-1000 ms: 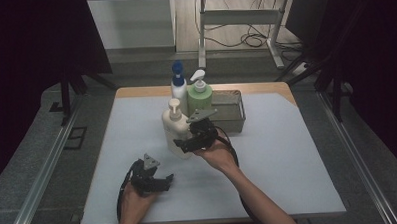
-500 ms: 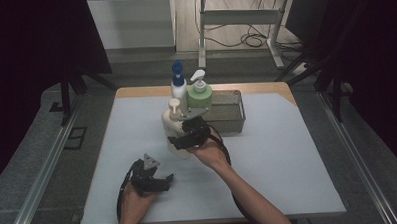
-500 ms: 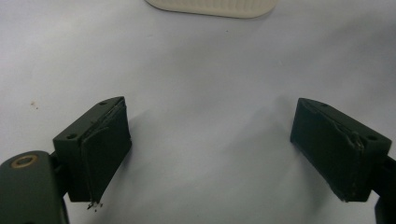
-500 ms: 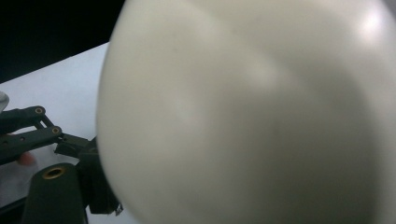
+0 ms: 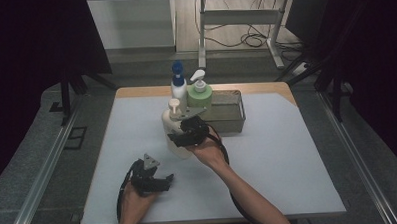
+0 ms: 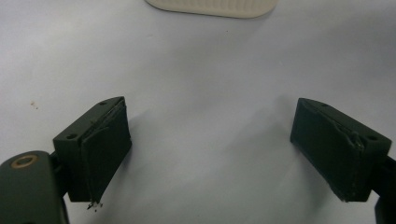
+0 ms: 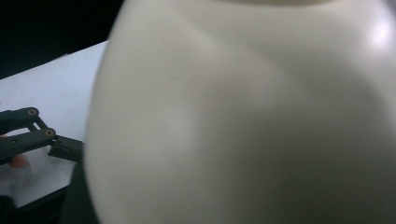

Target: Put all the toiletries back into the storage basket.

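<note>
- Right tongs (image 5: 180,140) have just been closing around the cream pump bottle (image 5: 173,130), mid-tabletop (image 5: 288,159), jaws flanking it; contact unclear.
- Grip low and square; avoid tipping it toward the green bottle (image 5: 199,94).
- Left tongs (image 5: 161,182) wide, empty, near the front edge.

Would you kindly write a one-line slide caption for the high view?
Right gripper closing around a cream pump bottle while the open left gripper rests on the white table.

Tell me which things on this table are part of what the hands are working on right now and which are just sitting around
In use:
- cream pump bottle
- right tongs, jaws just closing around that bottle

Lying about:
- green pump bottle
- blue-capped bottle
- grey box
- left tongs, open above bare table
</note>
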A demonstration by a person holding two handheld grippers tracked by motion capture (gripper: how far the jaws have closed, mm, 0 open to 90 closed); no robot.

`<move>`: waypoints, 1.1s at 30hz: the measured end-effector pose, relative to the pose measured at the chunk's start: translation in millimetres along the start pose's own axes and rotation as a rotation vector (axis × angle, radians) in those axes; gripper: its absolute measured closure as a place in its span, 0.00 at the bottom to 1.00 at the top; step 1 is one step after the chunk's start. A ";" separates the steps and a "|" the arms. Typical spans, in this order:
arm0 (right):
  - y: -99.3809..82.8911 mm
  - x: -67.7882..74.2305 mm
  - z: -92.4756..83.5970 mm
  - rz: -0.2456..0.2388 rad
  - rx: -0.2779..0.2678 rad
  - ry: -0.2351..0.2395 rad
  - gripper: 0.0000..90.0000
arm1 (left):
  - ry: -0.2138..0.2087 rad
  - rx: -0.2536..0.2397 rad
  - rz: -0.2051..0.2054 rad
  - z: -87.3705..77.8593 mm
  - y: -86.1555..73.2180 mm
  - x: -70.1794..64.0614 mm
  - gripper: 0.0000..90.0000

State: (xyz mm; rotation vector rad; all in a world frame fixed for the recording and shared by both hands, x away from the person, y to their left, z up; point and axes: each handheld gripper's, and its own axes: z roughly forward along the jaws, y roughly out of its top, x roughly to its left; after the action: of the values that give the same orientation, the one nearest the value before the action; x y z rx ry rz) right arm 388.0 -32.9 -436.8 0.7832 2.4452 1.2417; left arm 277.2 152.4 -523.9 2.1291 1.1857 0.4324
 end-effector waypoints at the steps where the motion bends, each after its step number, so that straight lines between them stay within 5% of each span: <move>1: -0.1 -0.7 -0.2 0.001 0.000 0.003 0.39 | 0.000 0.000 0.000 0.0 0.0 0.0 0.13; 18: 2.5 5.8 -5.2 -0.046 0.029 -0.031 0.43 | -0.001 0.000 0.001 0.0 0.1 0.1 0.13; 33: 1.2 -2.0 -31.3 -0.035 0.018 -0.020 0.43 | 0.000 -0.002 -0.001 0.2 0.1 0.0 0.13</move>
State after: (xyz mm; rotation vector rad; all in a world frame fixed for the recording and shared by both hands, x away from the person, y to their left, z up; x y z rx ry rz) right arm 375.1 -53.9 -417.4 0.7505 2.4470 1.1948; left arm 277.3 152.2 -524.0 2.1268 1.1857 0.4334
